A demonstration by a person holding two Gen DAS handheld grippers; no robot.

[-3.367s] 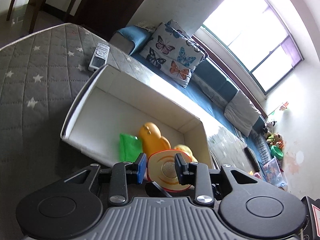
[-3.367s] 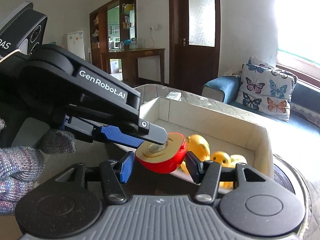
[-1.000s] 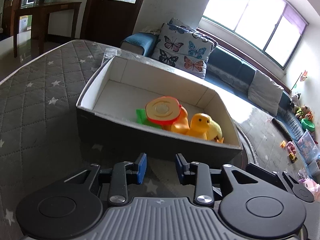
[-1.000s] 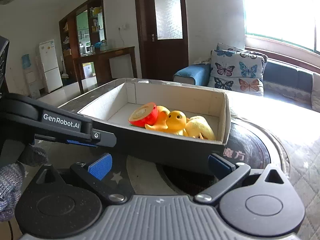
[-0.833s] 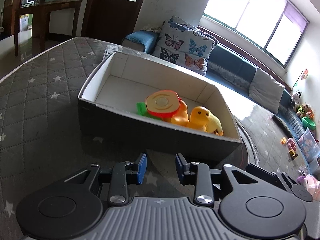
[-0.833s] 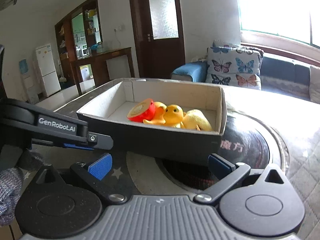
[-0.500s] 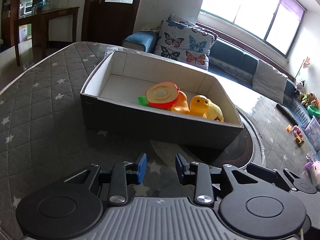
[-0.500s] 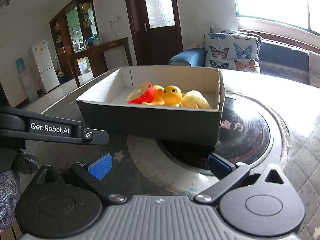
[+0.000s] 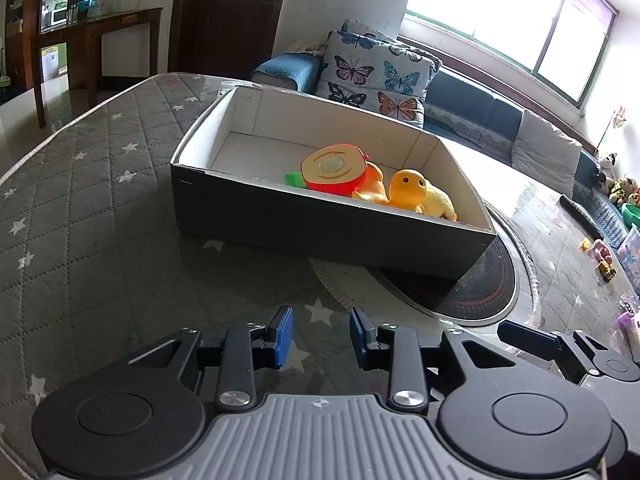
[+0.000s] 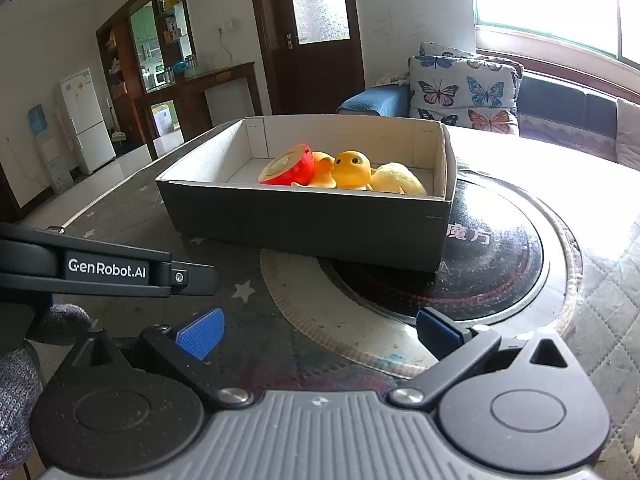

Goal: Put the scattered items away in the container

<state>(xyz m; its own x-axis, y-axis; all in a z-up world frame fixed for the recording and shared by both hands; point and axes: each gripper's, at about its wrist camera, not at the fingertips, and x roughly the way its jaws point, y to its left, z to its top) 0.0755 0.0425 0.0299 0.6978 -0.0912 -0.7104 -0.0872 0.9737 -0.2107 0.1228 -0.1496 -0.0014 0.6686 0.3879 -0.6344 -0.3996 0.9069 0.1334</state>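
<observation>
The left wrist view was filled at its lower edge by the left gripper (image 9: 320, 338), whose blue-padded fingers (image 9: 282, 336) were seen a small way apart and closing, with nothing between them but the grey star-quilted table cover (image 9: 80, 220) beneath. Ahead of it, well apart from the pads, a dark cardboard box (image 9: 320, 224) with a white inside was set partly over a round black hob plate (image 9: 480, 284). Inside the box, toward its right half, a red apple half (image 9: 334, 172) was laid against an orange duck (image 9: 374, 186) and a yellow duck (image 9: 412, 192), with a green piece (image 9: 293, 179) showing just left of the apple half. A butterfly cushion (image 9: 376, 76) was seen on the sofa behind. In the right wrist view, the right gripper (image 10: 320, 332) was shown with its fingers (image 10: 200, 336) spread wide and empty above the table. The same box (image 10: 304, 224) was seen ahead, holding the apple half (image 10: 290, 168) and both ducks. The left gripper's black arm (image 10: 108, 268) was seen reaching in from the left edge, above a grey knitted glove (image 10: 16, 380).
</observation>
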